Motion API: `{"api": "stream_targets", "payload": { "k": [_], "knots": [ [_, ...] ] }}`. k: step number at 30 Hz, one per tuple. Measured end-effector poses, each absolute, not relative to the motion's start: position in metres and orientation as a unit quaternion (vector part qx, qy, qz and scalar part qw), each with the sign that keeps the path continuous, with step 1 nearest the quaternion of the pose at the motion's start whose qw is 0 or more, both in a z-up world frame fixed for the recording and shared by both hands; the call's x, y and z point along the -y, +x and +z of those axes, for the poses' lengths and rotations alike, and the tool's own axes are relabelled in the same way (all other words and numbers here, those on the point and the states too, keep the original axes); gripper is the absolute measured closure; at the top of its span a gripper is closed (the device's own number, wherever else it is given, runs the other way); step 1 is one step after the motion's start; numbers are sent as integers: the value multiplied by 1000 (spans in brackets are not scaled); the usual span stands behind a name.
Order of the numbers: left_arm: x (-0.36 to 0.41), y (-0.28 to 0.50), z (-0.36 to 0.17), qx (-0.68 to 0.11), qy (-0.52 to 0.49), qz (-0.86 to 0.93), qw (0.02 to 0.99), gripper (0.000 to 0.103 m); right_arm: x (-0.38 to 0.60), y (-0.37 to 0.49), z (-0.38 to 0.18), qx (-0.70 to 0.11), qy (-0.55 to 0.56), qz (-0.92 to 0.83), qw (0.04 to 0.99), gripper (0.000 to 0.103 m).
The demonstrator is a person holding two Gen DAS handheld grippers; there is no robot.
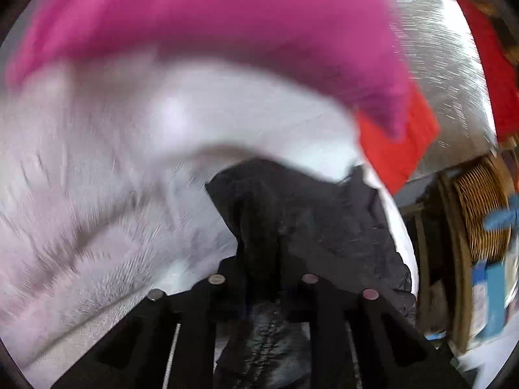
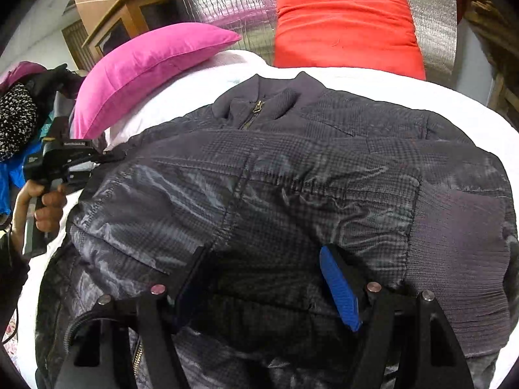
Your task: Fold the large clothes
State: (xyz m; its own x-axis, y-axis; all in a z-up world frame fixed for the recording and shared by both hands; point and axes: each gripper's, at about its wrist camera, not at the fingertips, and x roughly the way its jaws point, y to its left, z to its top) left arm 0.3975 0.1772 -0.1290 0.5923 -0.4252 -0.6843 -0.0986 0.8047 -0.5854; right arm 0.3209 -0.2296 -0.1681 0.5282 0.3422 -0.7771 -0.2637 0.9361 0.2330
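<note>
While the dark quilted jacket (image 2: 275, 175) lies zipped and face-up on the white bedding (image 2: 405, 90), its sleeve edge is pinched in the pressed-together left gripper (image 1: 259, 223). The right gripper (image 2: 259, 278) hovers spread above the hem. The sleeve should be drawn flat across the chest, away from the pink pillow (image 2: 142, 64).

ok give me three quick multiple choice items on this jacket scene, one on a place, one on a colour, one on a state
1. Where does the red pillow lie?
A. beyond the jacket's collar
B. on the jacket's sleeve
C. under the pink pillow

2. What colour is the pad on the right tongs?
A. green
B. blue
C. yellow

3. How do the left tongs stand?
A. wide open over the white sheet
B. shut on the jacket
C. shut on the pink pillow

Answers: 1 A, it rests past the collar of the jacket. 2 B, the pad shows blue. 3 B, dark jacket fabric is pinched between them, with the pink pillow apart.
</note>
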Motion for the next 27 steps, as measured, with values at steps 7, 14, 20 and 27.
{"api": "stream_targets", "payload": {
  "k": [7,14,20,27],
  "knots": [
    [-158,404,-158,-470,-176,-58,863,87,229,322,-168,-455,39,174,873,31],
    [-152,390,-126,-451,-168,-14,876,73,234,320,-162,-455,43,177,872,31],
    [-112,339,-79,-374,-118,-57,918,55,270,311,-115,-393,135,187,890,32],
    [-32,363,-145,-465,-25,-58,883,55,295,334,-149,-451,181,168,858,38]
  ]
}}
